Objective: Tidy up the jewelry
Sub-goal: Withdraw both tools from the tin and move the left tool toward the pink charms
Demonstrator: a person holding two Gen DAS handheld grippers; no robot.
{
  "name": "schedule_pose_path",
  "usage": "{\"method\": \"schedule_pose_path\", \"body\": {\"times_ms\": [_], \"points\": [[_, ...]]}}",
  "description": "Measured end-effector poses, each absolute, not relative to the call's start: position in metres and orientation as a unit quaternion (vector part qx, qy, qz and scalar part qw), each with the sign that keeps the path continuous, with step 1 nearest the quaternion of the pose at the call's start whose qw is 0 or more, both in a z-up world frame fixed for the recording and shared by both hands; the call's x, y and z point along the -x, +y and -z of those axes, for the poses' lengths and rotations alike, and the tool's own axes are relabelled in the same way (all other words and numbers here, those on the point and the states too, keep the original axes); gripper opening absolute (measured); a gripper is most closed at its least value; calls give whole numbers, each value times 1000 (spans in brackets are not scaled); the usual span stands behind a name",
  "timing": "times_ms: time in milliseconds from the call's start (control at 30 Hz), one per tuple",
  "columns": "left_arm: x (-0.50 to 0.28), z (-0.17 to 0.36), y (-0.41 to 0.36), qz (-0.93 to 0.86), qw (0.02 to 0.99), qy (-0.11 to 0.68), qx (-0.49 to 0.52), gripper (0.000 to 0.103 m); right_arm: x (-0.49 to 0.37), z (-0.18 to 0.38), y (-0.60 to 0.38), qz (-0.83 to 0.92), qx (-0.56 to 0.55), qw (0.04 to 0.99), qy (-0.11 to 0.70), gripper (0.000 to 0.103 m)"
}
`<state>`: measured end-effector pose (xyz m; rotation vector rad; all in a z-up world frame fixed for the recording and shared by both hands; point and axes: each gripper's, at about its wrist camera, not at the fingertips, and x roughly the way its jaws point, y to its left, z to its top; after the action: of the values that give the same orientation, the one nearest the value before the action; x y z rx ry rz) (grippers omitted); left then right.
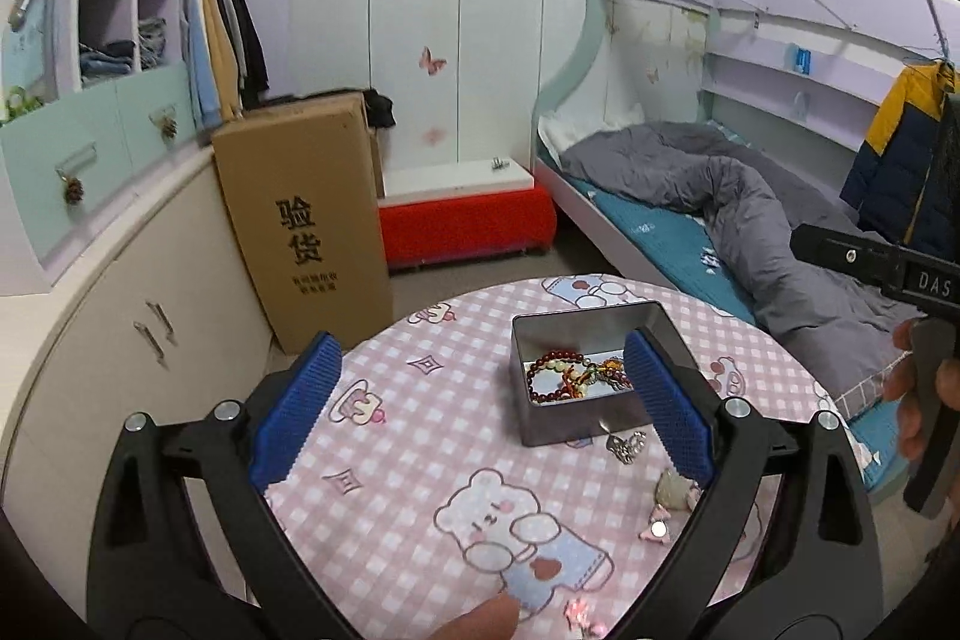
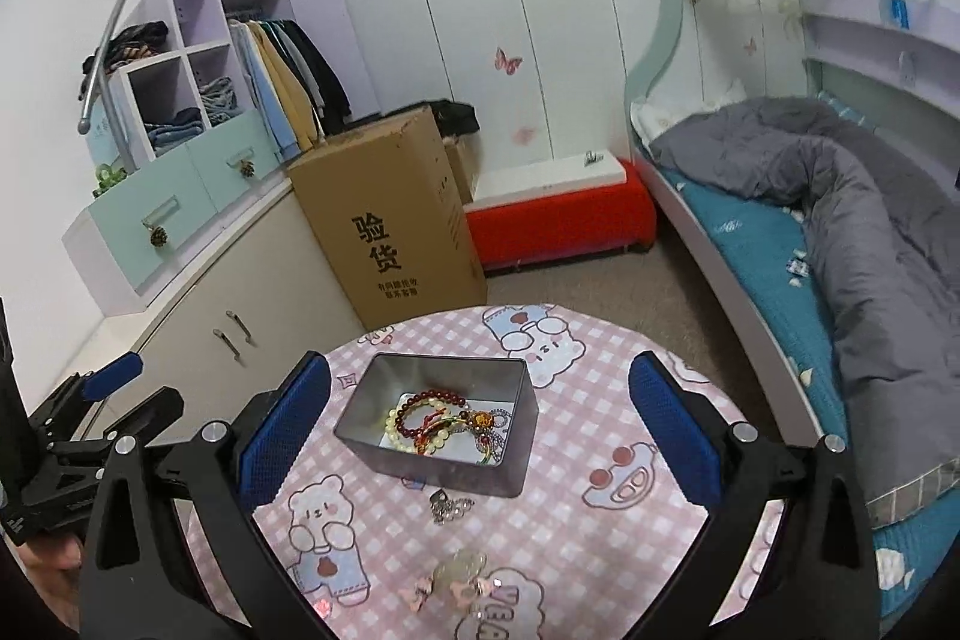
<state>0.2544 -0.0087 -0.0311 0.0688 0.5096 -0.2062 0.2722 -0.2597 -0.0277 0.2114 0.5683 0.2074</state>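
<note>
Hovering both wide-open grippers, left and right, empty: beaded bracelets already in grey metal tin, silver rhinestone piece and pink trinkets left near table's front edge.

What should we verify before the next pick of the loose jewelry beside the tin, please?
1. Left gripper open, nothing held: ok.
2. Right gripper open, nothing held: ok.
3. Metal tin upright, open top, room inside beside the bead bracelets: ok.
4. Silver piece lies unobstructed on the tablecloth in front of the tin: ok.
5. Pale pendant near the table edge, reachable: ok.
6. Whether the silver piece is tangled: cannot tell.
</note>
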Motion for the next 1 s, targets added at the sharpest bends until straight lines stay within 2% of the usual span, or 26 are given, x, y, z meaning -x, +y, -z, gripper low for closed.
{"method": "schedule_pose_path", "body": {"times_ms": [433, 800, 1000], "points": [[-185, 17, 0, 102, 972, 209, -27, 95, -195, 12, -257, -98, -77, 964, 233, 96], [-145, 50, 4, 91, 971, 221, -25, 95, -142, 33, -258, -79, -72, 968, 228, 96], [-143, 86, 1, 93, 960, 264, -24, 95, -123, 59, -252, -73, -70, 964, 246, 96]]}}
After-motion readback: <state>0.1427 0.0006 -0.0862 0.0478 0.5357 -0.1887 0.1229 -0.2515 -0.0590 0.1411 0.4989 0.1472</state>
